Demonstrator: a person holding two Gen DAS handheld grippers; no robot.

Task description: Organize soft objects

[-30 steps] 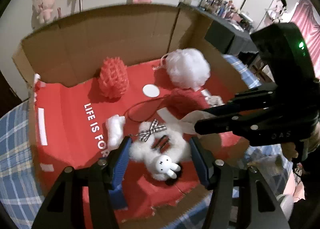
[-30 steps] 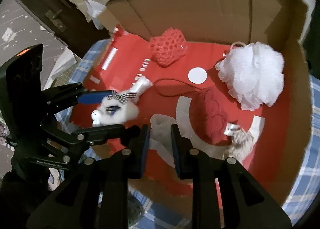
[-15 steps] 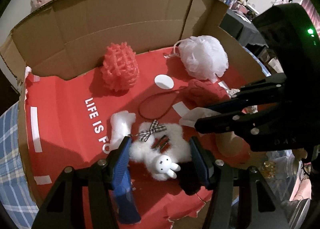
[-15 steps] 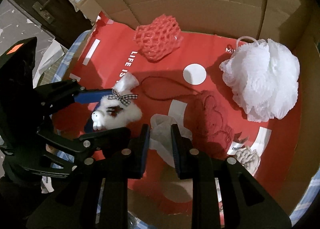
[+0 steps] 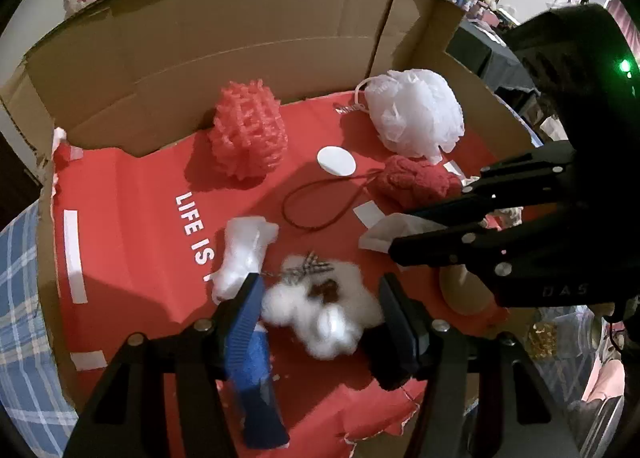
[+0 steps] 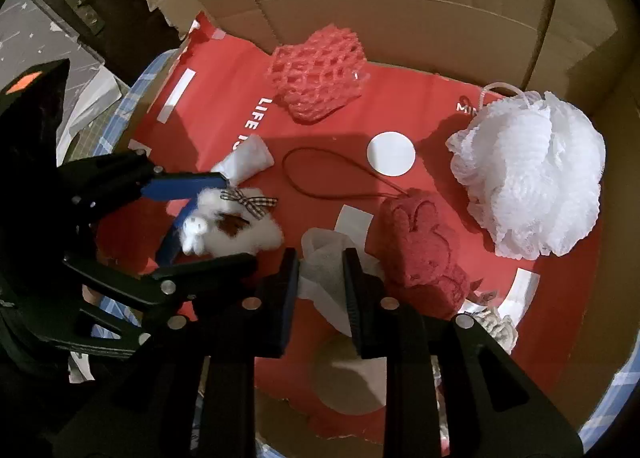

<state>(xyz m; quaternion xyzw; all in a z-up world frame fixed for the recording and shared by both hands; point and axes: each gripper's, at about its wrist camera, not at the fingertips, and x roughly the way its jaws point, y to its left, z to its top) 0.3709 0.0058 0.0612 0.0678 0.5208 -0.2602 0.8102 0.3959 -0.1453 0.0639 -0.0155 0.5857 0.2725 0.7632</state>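
Note:
A fluffy white bunny charm (image 5: 320, 310) with a checked bow lies on the red floor of the cardboard box (image 5: 248, 46), blurred, between the jaws of my open left gripper (image 5: 318, 298); it also shows in the right wrist view (image 6: 232, 226). My right gripper (image 6: 320, 270) is shut on a white foam wrap (image 6: 324, 266), seen in the left wrist view (image 5: 390, 232) too. A dark red knitted bunny (image 6: 420, 250) lies just right of it.
Inside the box lie a red foam net (image 5: 248, 134), a white mesh bath pouf (image 5: 416, 114), a small white foam piece (image 5: 244, 254) and a red cord loop (image 5: 320, 206). A blue plaid cloth (image 5: 20, 298) lies under the box.
Both grippers have moved lower into the box. The white bunny charm has come out of the left gripper's hold and is blurred, dropping onto the red floor.

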